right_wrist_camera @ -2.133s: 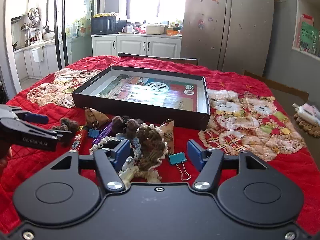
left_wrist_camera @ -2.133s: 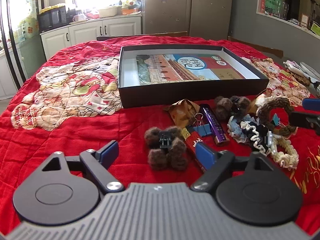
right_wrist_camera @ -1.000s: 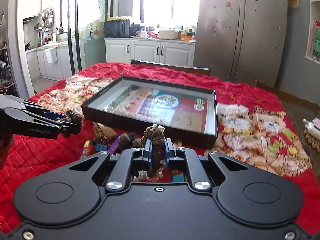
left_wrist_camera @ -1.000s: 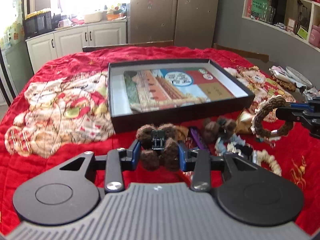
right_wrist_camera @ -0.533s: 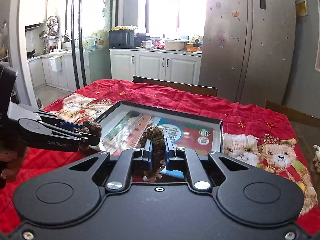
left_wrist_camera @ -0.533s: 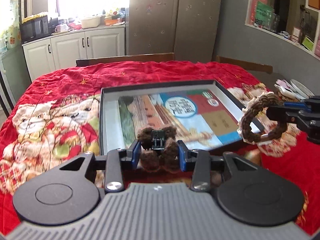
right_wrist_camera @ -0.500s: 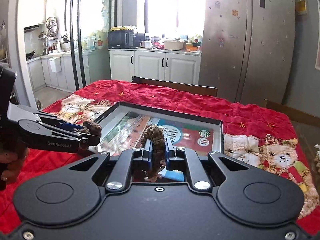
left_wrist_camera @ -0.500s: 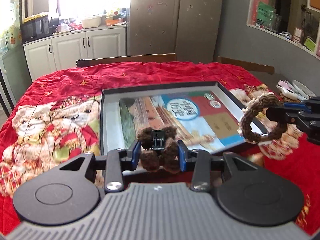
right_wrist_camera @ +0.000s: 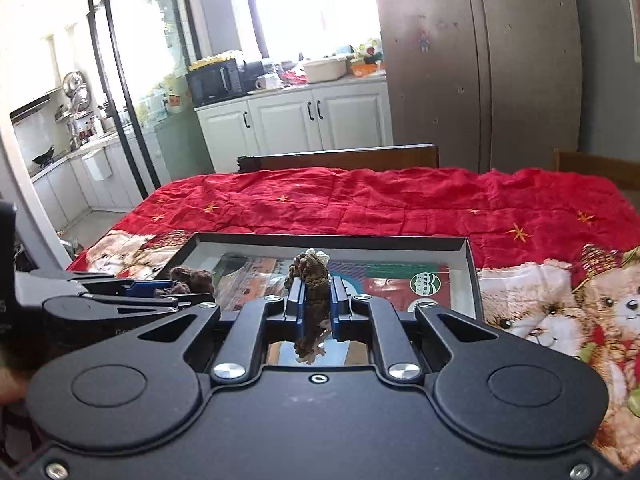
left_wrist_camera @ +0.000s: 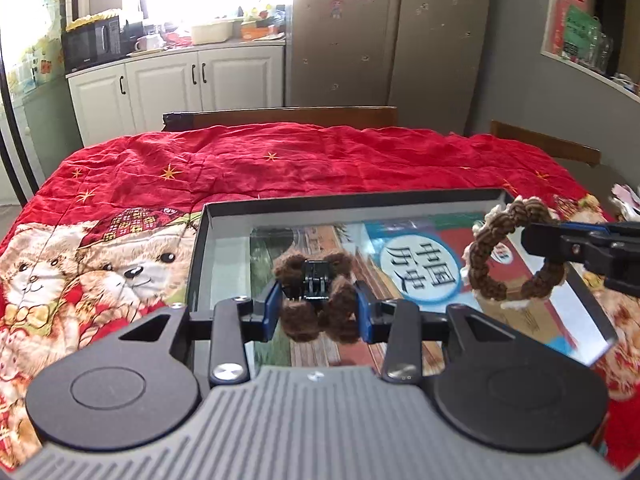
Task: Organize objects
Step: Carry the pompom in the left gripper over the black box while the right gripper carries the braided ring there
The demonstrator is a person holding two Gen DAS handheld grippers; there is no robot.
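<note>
My left gripper (left_wrist_camera: 317, 307) is shut on a brown fuzzy hair claw clip (left_wrist_camera: 316, 298) and holds it above the left part of the black shallow box (left_wrist_camera: 352, 200). My right gripper (right_wrist_camera: 316, 303) is shut on a brown crocheted scrunchie (right_wrist_camera: 312, 300) with a white edge, held above the box (right_wrist_camera: 328, 240). In the left wrist view the scrunchie (left_wrist_camera: 516, 254) hangs as a ring from the right gripper over the box's right side. In the right wrist view the clip (right_wrist_camera: 192, 278) shows at the left in the left gripper. A printed picture sheet lines the box floor.
A red bear-print quilt (left_wrist_camera: 120, 208) covers the table. Wooden chair backs (left_wrist_camera: 280, 114) stand at the far edge, with kitchen cabinets and a fridge behind. A few small items lie at the far right edge of the quilt (left_wrist_camera: 624, 196).
Both grippers closed on their items in the pile, lifted them and carried them forward. They now hang over the box, farther in than half a second ago.
</note>
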